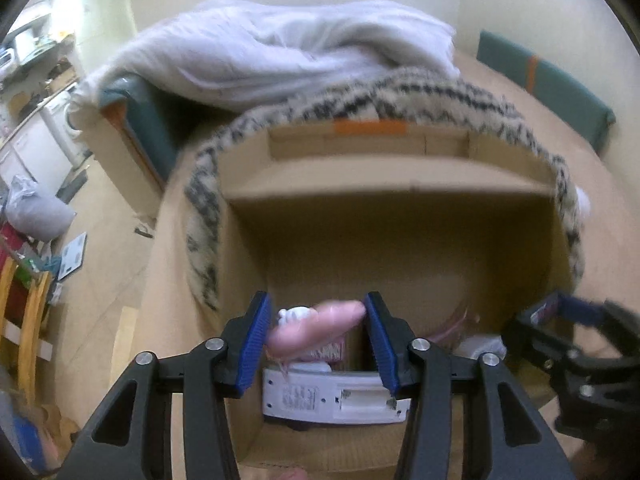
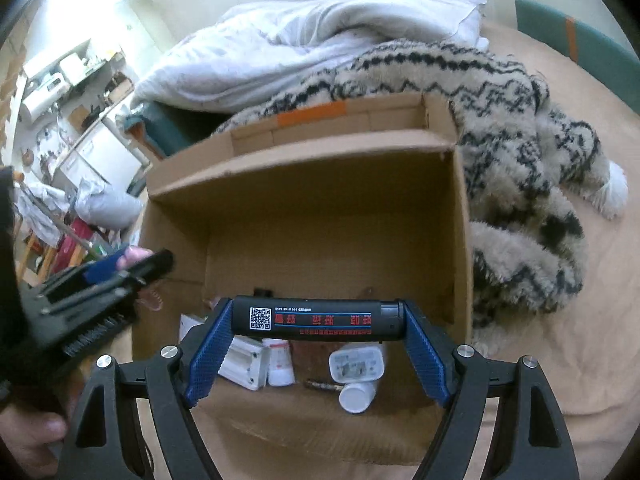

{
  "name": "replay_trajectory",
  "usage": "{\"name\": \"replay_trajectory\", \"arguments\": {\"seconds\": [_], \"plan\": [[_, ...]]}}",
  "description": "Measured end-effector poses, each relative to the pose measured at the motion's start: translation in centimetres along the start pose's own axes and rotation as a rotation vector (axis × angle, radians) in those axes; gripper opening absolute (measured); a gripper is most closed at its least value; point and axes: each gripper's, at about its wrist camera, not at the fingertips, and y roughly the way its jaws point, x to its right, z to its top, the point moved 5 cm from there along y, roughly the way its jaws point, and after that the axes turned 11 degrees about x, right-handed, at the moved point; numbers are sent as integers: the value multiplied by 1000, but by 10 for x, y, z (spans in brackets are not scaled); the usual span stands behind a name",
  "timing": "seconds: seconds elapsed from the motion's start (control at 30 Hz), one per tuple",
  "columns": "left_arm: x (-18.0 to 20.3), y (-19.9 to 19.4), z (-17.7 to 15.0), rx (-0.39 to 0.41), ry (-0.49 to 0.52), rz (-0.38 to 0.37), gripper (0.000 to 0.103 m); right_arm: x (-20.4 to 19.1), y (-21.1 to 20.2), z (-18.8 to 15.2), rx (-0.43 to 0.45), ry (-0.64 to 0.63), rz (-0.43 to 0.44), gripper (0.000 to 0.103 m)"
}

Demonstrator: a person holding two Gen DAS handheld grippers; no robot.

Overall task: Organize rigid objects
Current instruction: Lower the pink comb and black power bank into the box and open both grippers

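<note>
Both grippers hover over the open cardboard box (image 2: 336,216) on the bed. Right gripper (image 2: 318,316) has its jaws clenched endwise on a black cylinder (image 2: 316,318); left gripper (image 1: 316,334) grasps a blurry pink object (image 1: 316,330). Lower each w/o clipping the box walls, esp. the inner flap. Drop into bare floor mid-box; the near end's crowded w/ white bottles (image 2: 356,394).

one cardboard box (image 2: 312,216), two blankets (image 2: 312,40)

Matt cardboard box (image 2: 320,216), fuzzy patterned blanket (image 2: 520,152), glossy black plastic lighter (image 2: 316,318).
</note>
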Motion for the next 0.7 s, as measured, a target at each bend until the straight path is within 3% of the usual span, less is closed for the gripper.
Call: {"name": "replay_trajectory", "arguments": {"seconds": [0.23,0.7], "plan": [[5,20,-21,-74,21,7,42,-1,17,-16,-83,-22,-31,86],[3,24,-31,-108,34,19,42,5,20,-16,-87,27,-22,86]]}}
